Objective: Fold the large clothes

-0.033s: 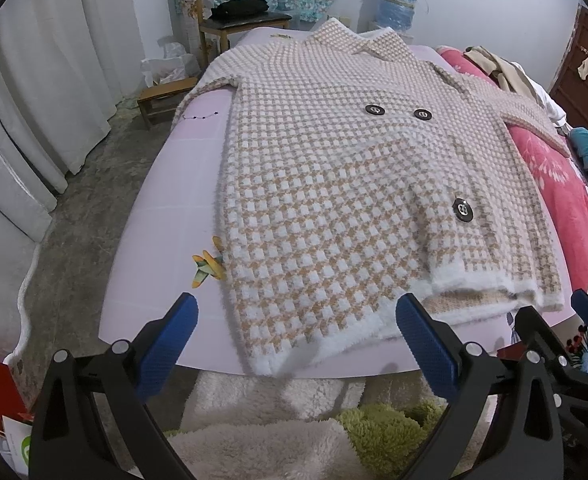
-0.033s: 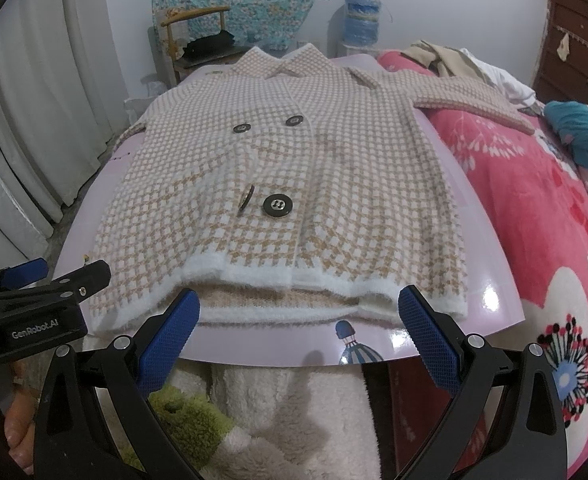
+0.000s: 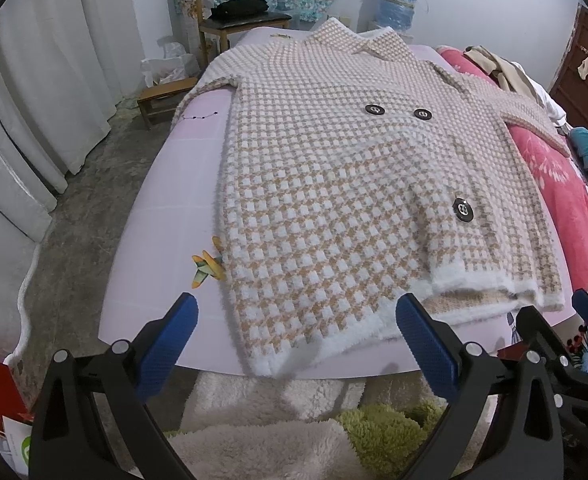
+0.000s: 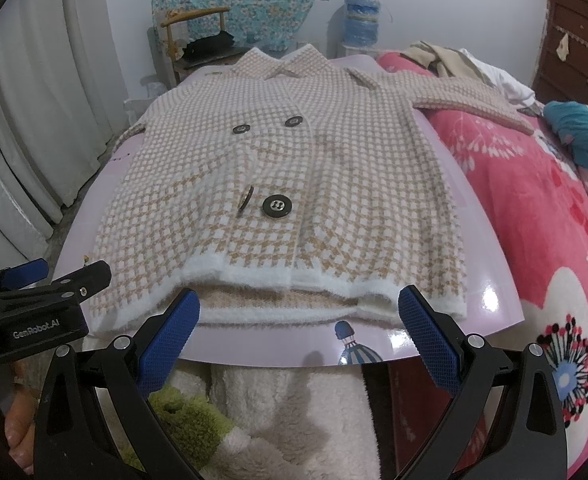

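While seen from the left wrist: checked coat lies flat, buttoned, on lilac board; left gripper jaws wide apart, empty.
Right wrist: right gripper jaws spread, empty, near hem.
Hidden: far sleeve end, cut off.
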`<move>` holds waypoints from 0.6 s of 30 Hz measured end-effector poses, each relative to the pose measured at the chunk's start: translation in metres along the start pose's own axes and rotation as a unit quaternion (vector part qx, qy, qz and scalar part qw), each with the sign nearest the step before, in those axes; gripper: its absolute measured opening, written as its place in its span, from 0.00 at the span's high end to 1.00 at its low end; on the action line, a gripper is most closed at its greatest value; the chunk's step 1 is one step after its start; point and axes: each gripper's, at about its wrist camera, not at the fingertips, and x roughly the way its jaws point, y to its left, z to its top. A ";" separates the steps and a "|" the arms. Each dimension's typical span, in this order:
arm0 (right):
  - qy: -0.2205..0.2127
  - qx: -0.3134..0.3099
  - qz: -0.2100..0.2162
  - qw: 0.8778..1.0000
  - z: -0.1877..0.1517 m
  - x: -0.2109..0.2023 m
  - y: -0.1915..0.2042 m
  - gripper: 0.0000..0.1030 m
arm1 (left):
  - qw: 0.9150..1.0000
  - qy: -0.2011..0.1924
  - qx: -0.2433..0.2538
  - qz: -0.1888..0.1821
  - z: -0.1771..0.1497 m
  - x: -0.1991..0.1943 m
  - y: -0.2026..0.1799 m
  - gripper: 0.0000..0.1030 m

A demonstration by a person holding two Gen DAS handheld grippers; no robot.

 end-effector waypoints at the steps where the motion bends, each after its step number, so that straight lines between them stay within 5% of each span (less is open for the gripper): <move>1: 0.000 0.001 0.001 1.000 0.001 0.000 -0.001 0.08 | 1.000 0.001 0.001 0.000 0.000 0.001 -0.001 0.05; 18: -0.032 0.006 -0.029 0.999 0.024 0.011 0.000 0.08 | 0.999 -0.020 0.046 0.015 0.027 0.018 0.002 0.05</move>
